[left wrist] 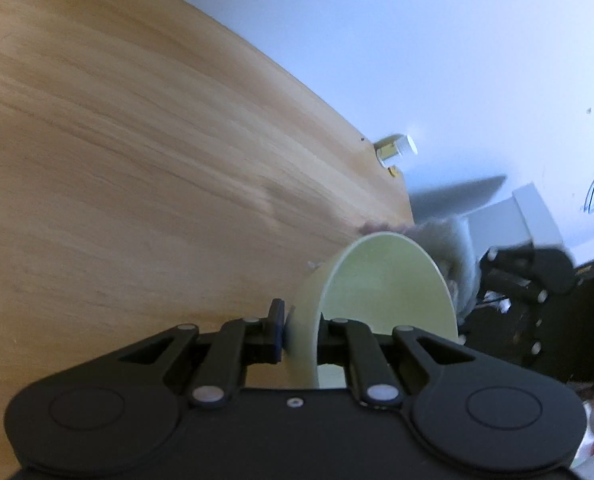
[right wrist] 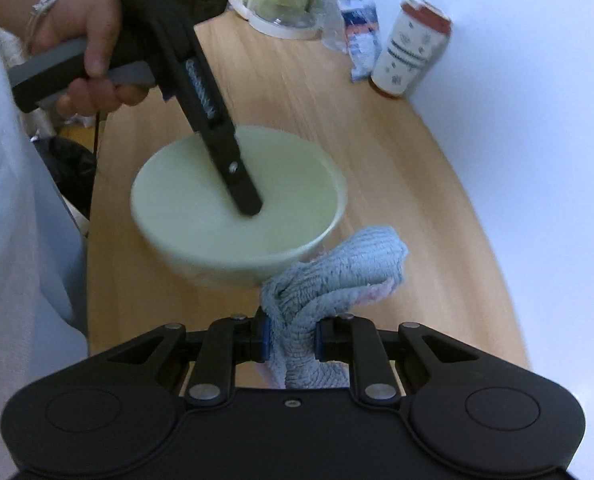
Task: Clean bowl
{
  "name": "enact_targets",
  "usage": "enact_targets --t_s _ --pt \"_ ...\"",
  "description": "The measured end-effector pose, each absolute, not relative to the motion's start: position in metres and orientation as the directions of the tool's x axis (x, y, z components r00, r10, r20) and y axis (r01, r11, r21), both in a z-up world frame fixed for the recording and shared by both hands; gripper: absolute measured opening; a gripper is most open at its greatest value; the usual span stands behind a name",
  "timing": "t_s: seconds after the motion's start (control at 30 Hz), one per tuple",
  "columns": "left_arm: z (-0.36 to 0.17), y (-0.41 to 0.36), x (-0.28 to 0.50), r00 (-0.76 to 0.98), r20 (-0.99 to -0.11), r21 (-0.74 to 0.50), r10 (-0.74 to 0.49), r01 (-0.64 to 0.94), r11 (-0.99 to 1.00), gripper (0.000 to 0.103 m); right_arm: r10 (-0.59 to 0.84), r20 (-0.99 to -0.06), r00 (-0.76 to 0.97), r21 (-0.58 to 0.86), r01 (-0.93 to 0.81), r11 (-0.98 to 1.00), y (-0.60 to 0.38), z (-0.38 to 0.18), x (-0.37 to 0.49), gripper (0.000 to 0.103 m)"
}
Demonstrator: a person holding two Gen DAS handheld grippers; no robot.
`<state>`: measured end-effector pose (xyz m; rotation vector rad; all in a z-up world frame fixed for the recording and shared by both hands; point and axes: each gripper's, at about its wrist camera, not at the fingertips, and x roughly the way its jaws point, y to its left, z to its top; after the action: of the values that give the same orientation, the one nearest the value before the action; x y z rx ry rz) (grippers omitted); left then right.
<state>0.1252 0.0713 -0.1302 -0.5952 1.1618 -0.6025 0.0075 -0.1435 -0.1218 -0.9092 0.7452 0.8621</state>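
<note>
Nearest the right wrist camera, the right gripper (right wrist: 291,338) was clamped on one folded blue cloth (right wrist: 337,268), whose free end lay against the outer wall of the bowl (right wrist: 201,216). One pale green bowl stood just beyond, on the wooden table (right wrist: 397,168). The left gripper (right wrist: 249,208), gripped by a hand (right wrist: 89,52) with bracelets at the wrist, reached down over the bowl's rim; one finger lay inside the bowl. From the left wrist view, that gripper (left wrist: 301,332) was closed on the bowl wall (left wrist: 385,280), one pad outside, the other inside. The tool's body blocked part of the bowl's interior from the right camera. A pale sleeve (right wrist: 13,220) filled the left edge.

At the table's far end stood three items: one clear jar on a white base (right wrist: 285,0), one blue and white packet (right wrist: 361,44), and one red-topped white can (right wrist: 409,52). In the left view, one small white-capped bottle (left wrist: 395,148) stood at the table edge, well apart from the bowl.
</note>
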Motion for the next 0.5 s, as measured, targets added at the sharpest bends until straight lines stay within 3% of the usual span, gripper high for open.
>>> enact_targets --t_s 0.23,0.5 --pt "-0.14 0.069 0.131 0.289 -0.645 -0.725 -0.707 0.061 0.686 0.015 0.247 -0.858 0.449 -0.443 -0.893 0.085 -0.131 -0.141 -0.014 0.021" --pt "-0.151 0.078 0.135 0.321 -0.623 -0.756 -0.714 -0.013 0.654 0.015 0.269 -0.879 0.393 -0.376 -0.92 0.115 -0.126 -0.156 -0.022 0.021"
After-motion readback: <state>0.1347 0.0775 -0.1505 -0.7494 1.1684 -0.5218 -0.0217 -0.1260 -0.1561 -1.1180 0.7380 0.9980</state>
